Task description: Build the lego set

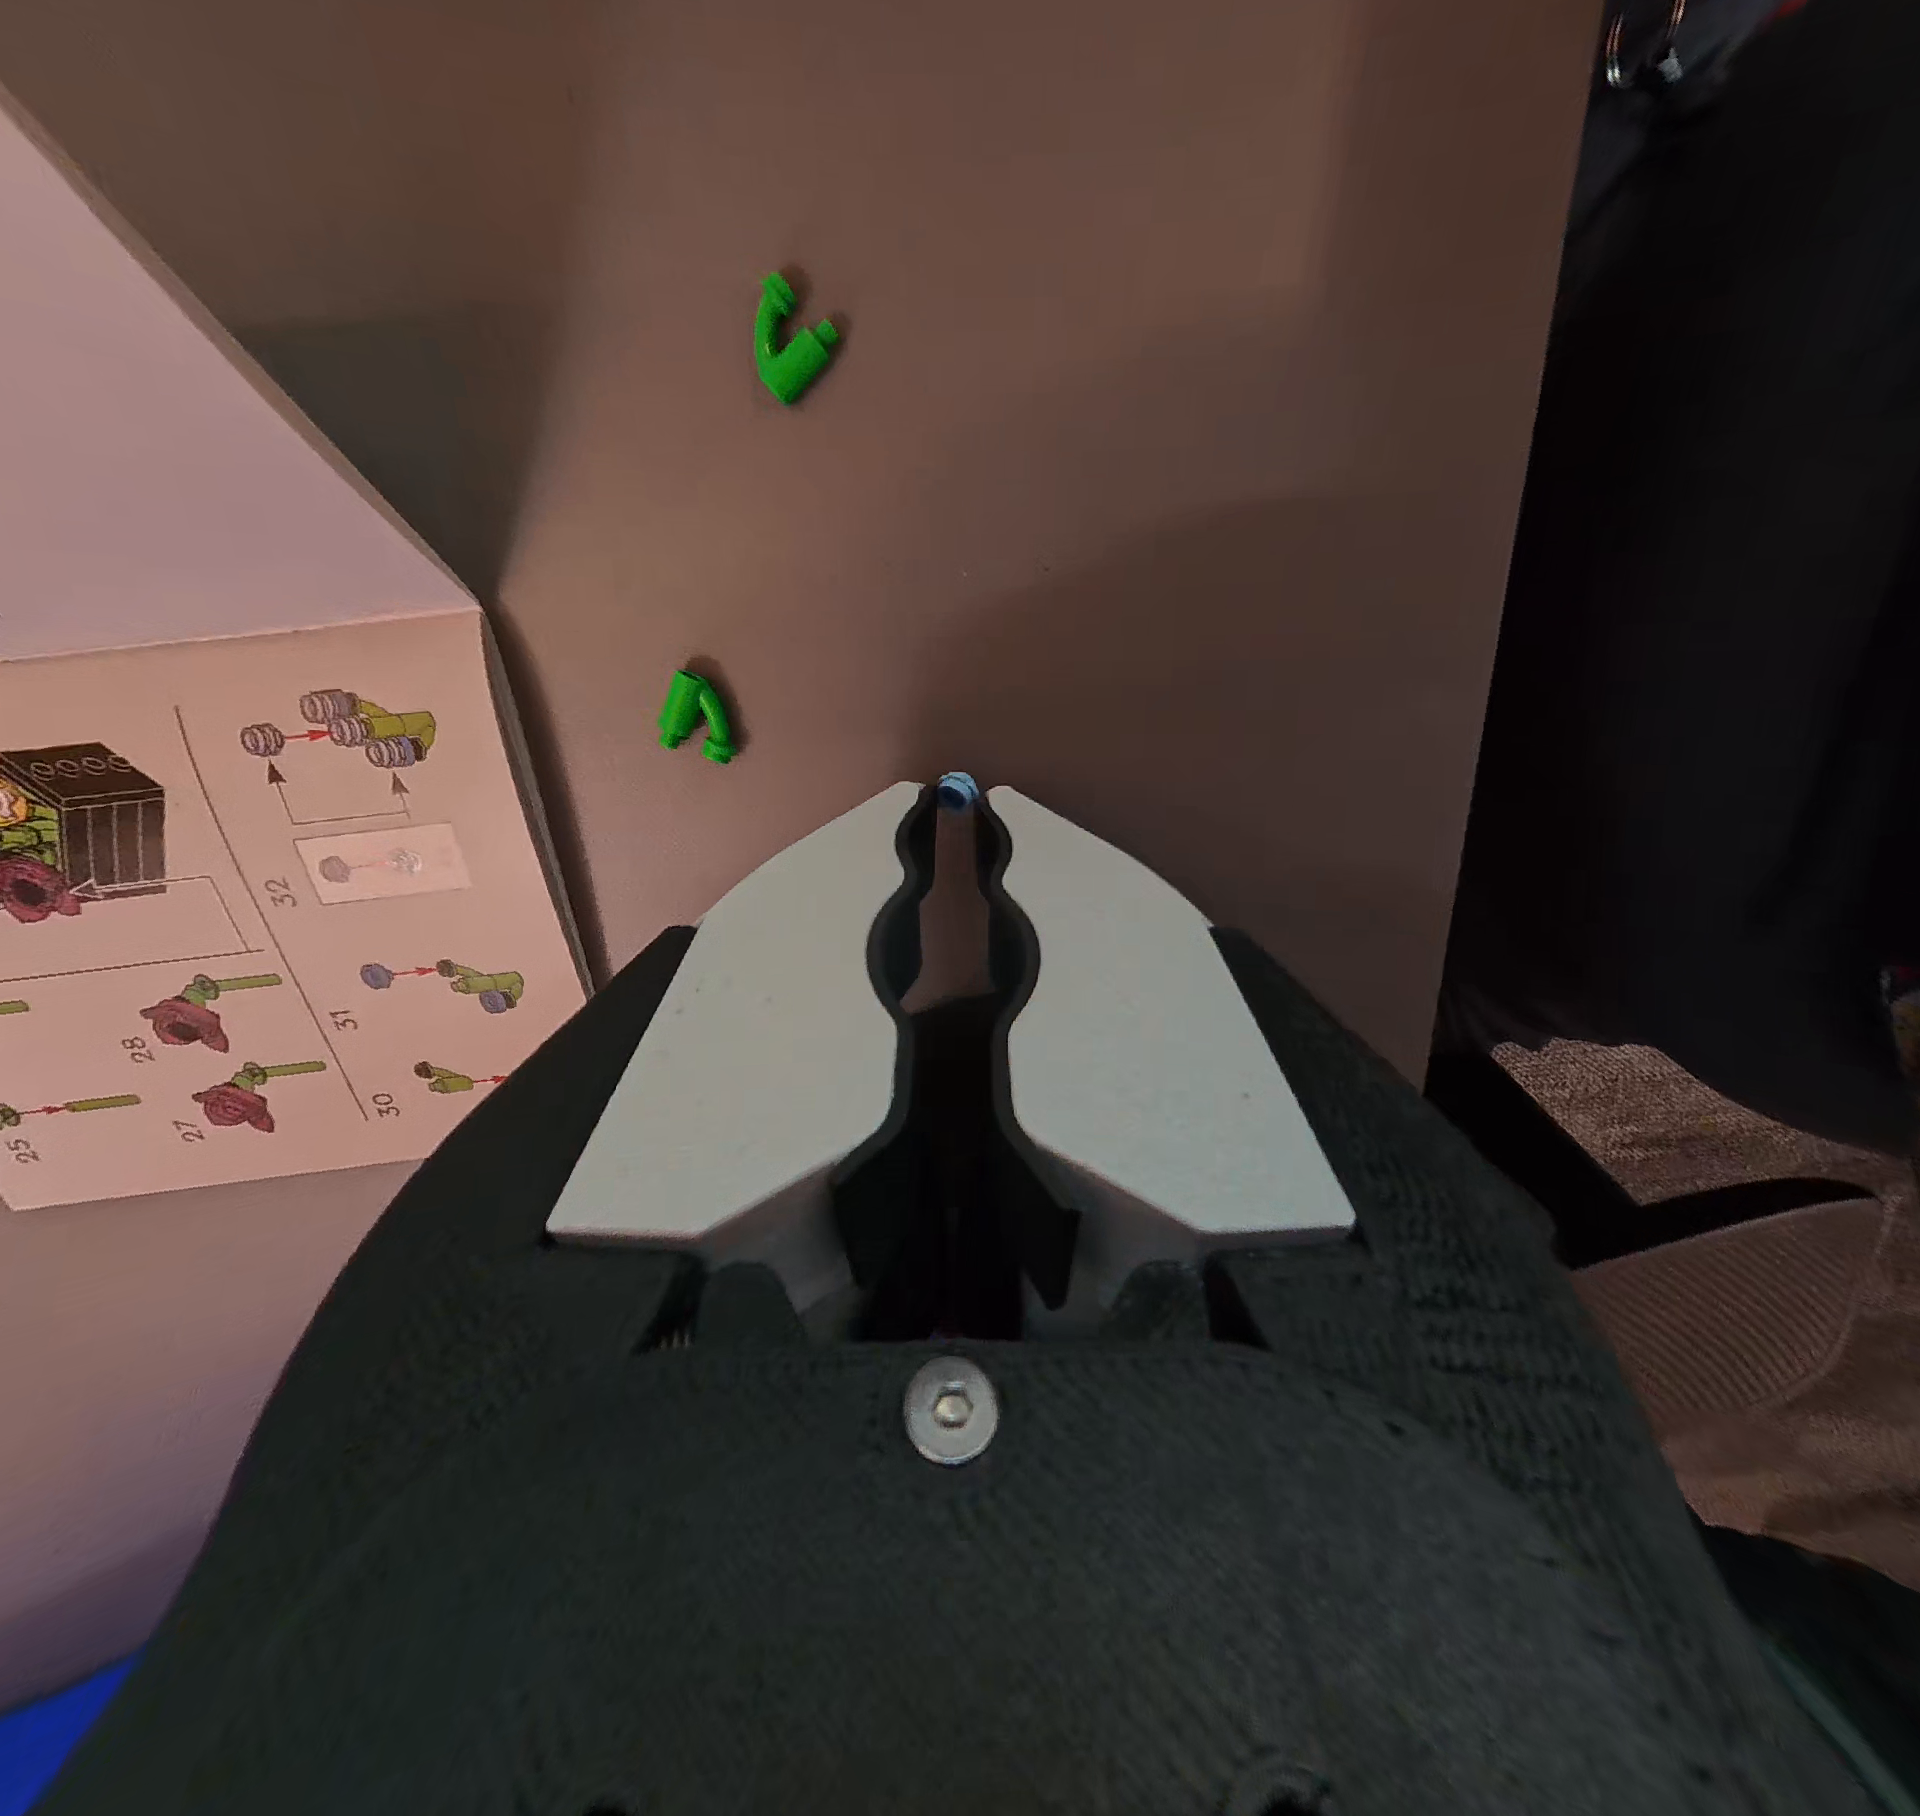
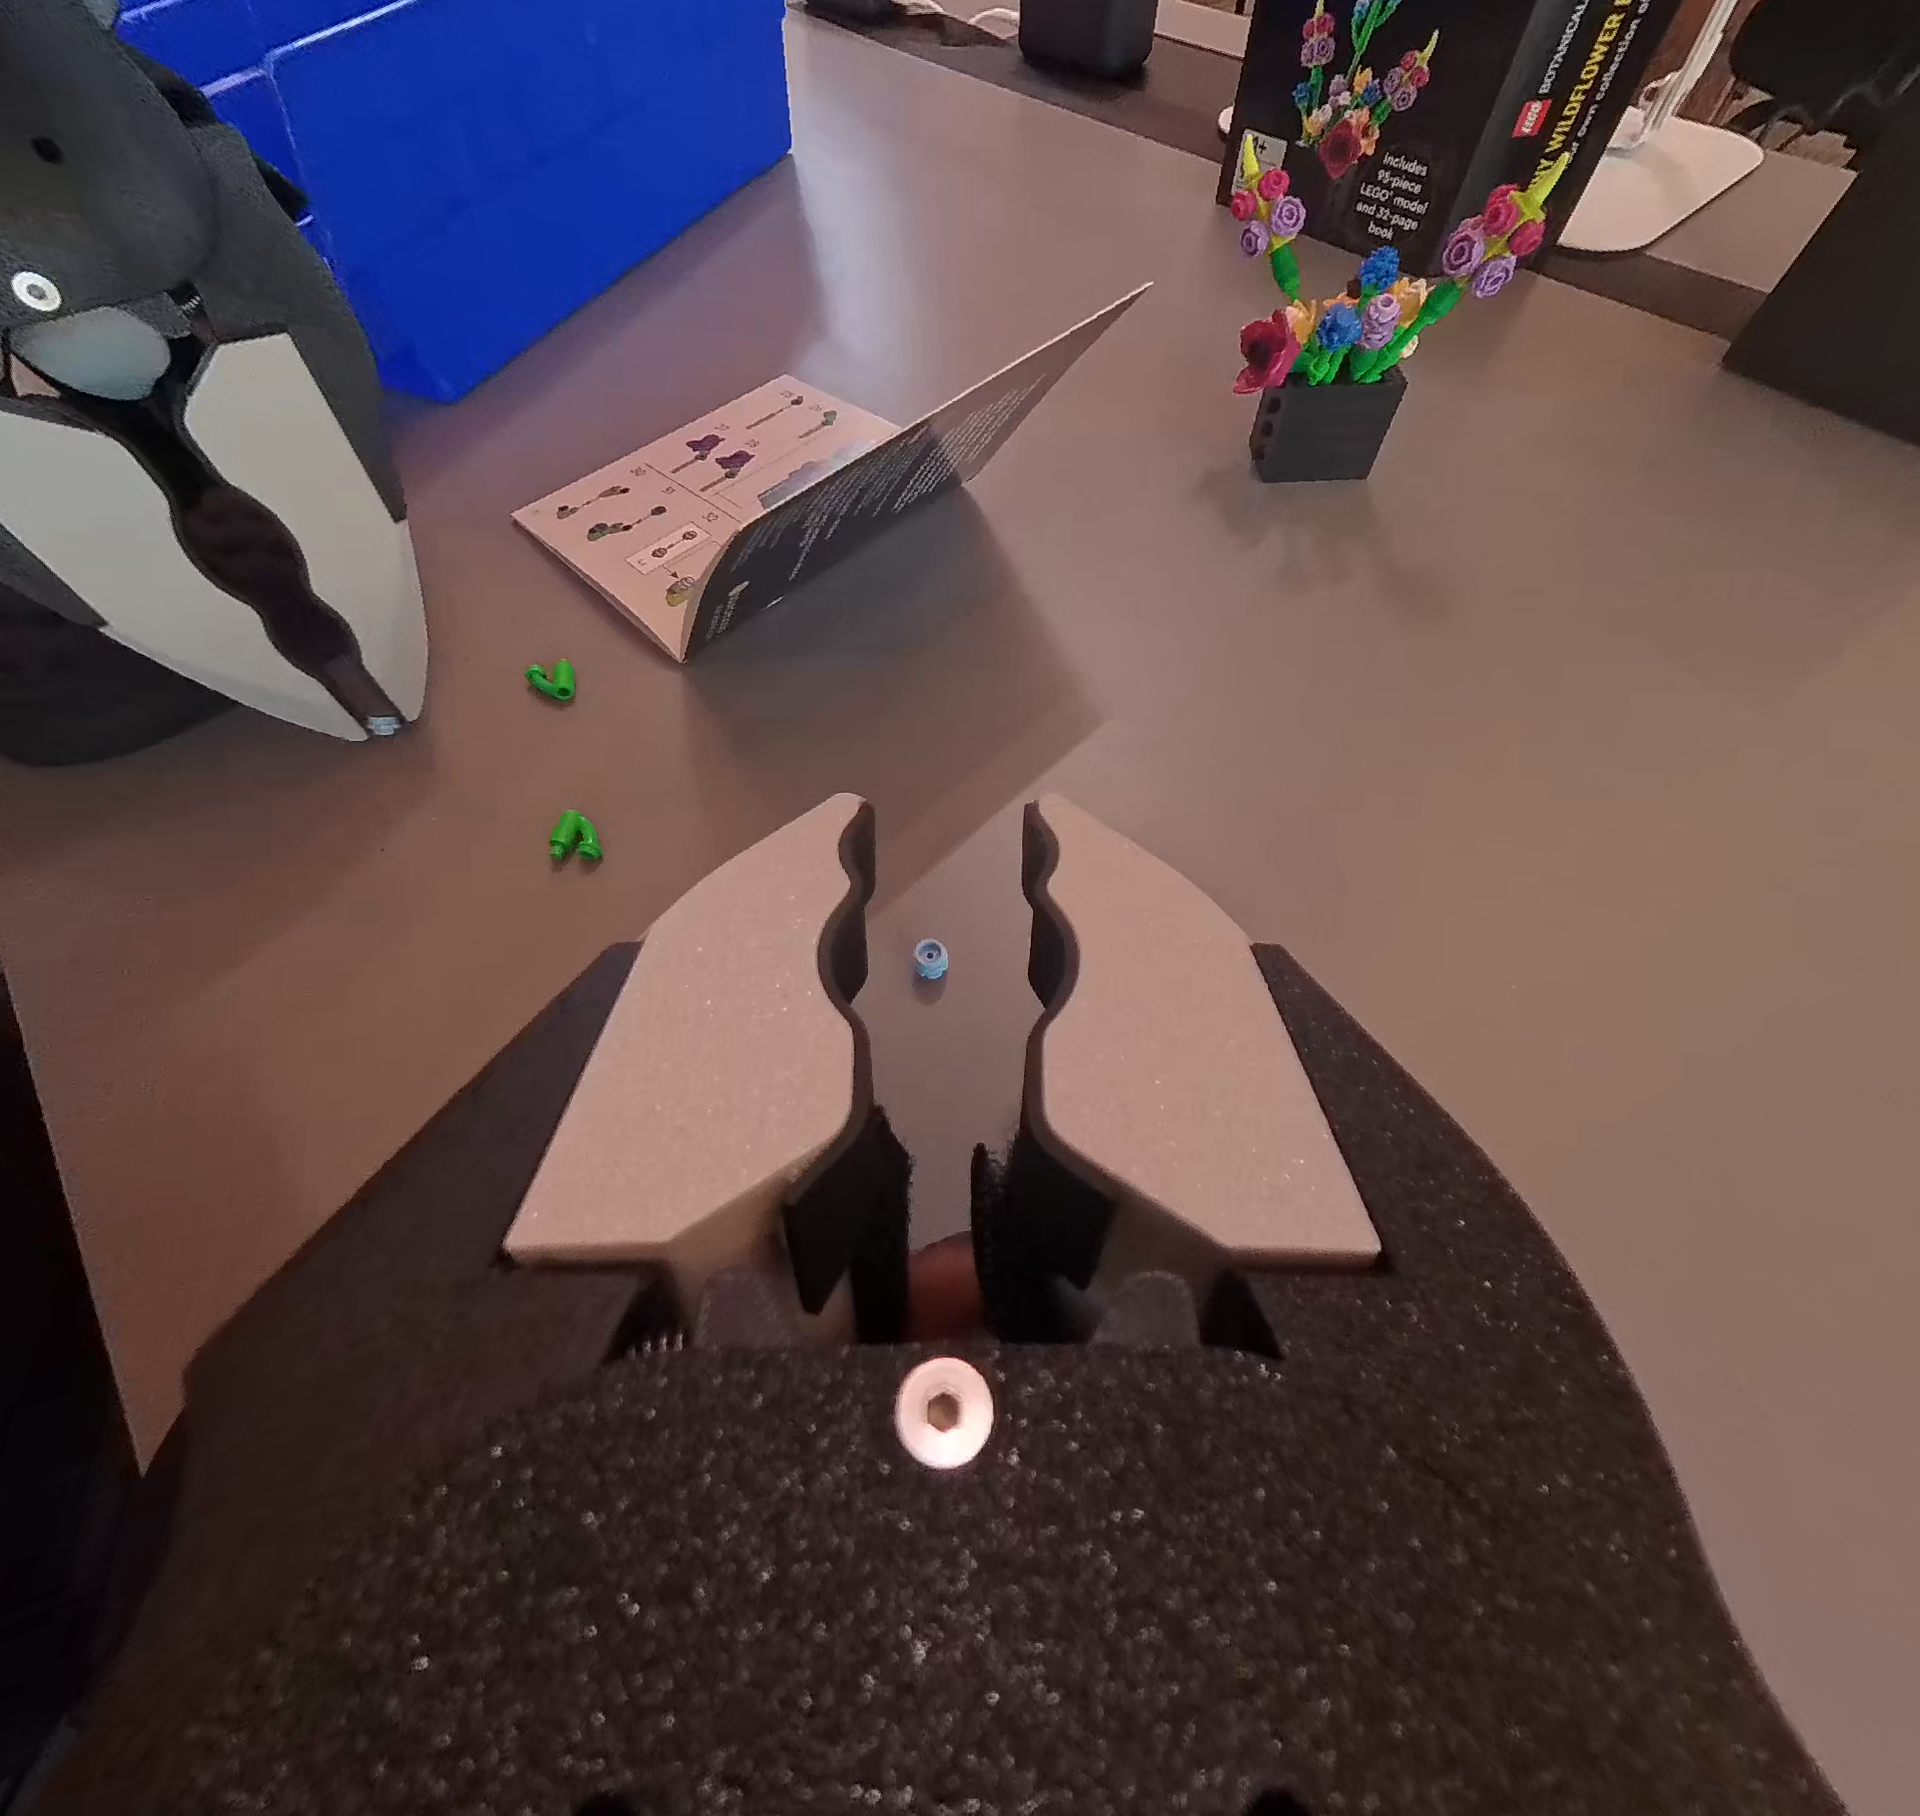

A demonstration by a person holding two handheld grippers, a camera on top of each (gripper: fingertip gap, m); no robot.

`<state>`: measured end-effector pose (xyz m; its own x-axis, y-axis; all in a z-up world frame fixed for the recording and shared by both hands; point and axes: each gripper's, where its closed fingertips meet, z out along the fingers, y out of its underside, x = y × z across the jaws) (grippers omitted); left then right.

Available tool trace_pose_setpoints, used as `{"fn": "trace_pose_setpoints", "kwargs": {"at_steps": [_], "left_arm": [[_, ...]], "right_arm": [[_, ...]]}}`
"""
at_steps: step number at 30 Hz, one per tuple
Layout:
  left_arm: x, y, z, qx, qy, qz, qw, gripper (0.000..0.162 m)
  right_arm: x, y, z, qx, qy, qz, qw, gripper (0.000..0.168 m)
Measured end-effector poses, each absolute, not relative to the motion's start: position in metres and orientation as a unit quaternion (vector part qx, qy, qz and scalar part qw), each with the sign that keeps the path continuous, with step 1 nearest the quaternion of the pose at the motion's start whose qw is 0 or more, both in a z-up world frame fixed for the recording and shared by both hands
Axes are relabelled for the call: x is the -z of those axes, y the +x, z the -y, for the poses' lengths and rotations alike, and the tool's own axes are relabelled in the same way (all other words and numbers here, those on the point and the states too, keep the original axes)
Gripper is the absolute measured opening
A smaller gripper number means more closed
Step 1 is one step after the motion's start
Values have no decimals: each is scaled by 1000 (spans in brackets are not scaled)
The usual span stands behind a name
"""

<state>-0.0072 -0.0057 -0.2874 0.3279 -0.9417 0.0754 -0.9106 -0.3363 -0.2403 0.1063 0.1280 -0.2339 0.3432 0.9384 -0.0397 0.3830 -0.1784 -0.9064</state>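
The right gripper (image 2: 948,810) stands open, a loose blue stud (image 2: 930,960) lying on the table (image 2: 1351,727) between its fingers, slightly left of centre. Farther left, the left gripper (image 2: 384,722) pinches another blue stud (image 1: 956,790) at its tips, beyond the green stems (image 2: 574,836).

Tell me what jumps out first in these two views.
The flower bouquet in its black pot, far right on the table before the set's box, draws the eye first. Then the left gripper, shut on a small blue stud at its tips, and the open right gripper with a second blue stud lying between its fingers. Two green stems lie loose near the open booklet.
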Motion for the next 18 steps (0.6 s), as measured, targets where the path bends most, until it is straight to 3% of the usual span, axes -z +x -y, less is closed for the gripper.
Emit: {"fn": "trace_pose_setpoints", "kwargs": {"at_steps": [18], "left_arm": [[287,-6,12,93,-814,-569,72,21]], "right_arm": [[234,107,-129,-325,-699,471,429,27]]}}
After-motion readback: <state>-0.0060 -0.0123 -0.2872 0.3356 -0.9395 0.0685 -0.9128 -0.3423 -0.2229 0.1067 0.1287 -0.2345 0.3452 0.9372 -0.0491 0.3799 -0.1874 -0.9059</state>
